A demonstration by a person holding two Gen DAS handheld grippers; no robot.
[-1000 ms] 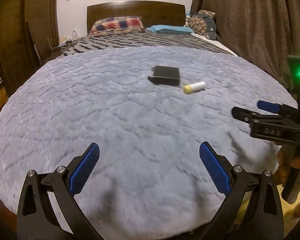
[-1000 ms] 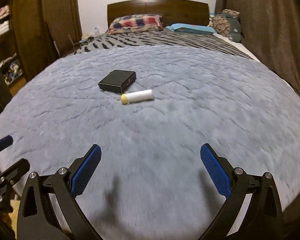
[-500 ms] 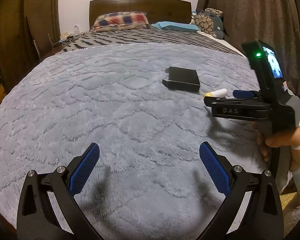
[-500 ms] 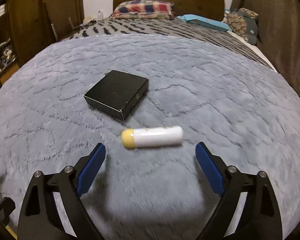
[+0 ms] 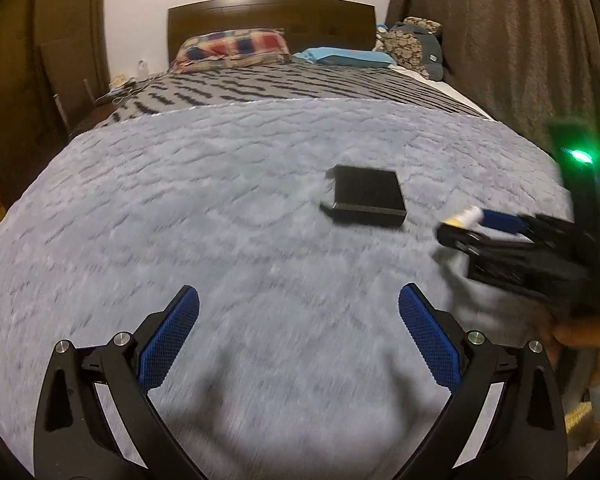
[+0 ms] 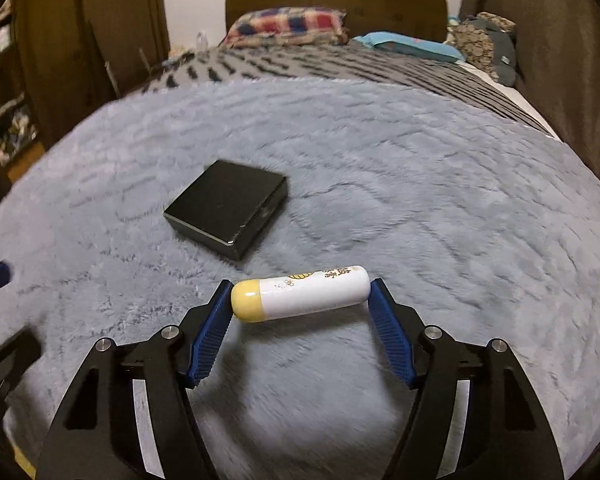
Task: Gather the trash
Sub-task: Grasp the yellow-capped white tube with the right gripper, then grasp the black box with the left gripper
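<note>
Left gripper [image 5: 298, 332] hovers over bed's [image 5: 220, 200] near edge, jaws wide apart, empty. Black box [image 6: 226, 208] mid-bed. Right gripper [image 6: 300, 294] jaws, just closing, touch both rounded ends of white tube [image 6: 300, 294] lengthwise; tube may squirt out onto plush blanket.

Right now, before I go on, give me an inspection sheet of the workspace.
Surface: grey plush blanket over the bed.
Job's things: white tube with yellow cap lying crosswise between right gripper pads; black box flat beyond it.
Clutter: nothing seen.
Grippers: right gripper has just been closing, pads at the tube's ends; left gripper open, empty.
Cables: nothing seen.
Surroundings: plaid pillow, headboard, brown curtain.
</note>
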